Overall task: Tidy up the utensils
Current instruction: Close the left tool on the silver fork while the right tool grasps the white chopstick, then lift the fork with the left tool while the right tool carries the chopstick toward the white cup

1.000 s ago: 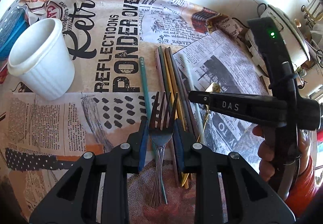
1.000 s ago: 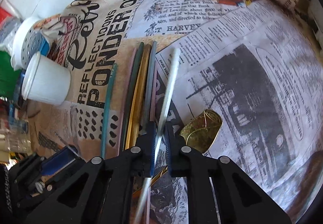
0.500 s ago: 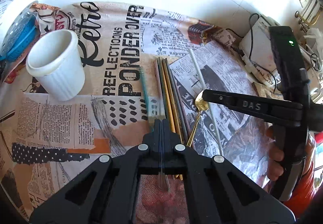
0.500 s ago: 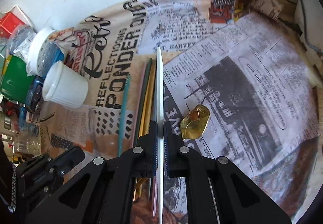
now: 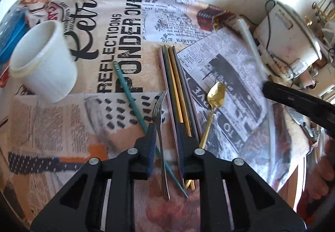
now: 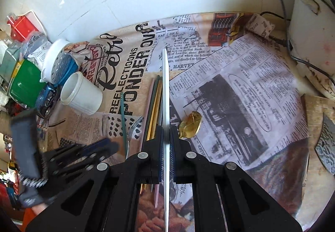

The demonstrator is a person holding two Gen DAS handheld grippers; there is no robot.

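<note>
The counter (image 6: 129,1) is lying under me, white and tiled at twelve o'clock, and a newsprint-patterned cloth (image 5: 52,127) is covering most of it. A white cup (image 5: 45,60) is lying tipped on the cloth at about ten o'clock in my left view, its mouth facing up and left.

A bundle of coloured sticks (image 5: 178,89), pink, green, gold and grey, is lying side by side near the middle of the cloth, running from twelve to six o'clock. A teal stick (image 5: 129,93) is lying apart at their nine o'clock side, slanting down to cross under the fork's handle.

My right fingers (image 6: 166,139) are clamping a long white stick (image 6: 165,85) tight, and it is pointing straight out toward twelve o'clock, raised clear of the cloth.

My left fingers (image 5: 166,139) are opening, with a silver fork (image 5: 160,119) lying between them on the cloth; the blue pads are standing clear of its handle on both sides.

A gold spoon (image 5: 216,96) is lying at about two o'clock from my left fingers, just beside the bundle, bowl toward twelve.
</note>
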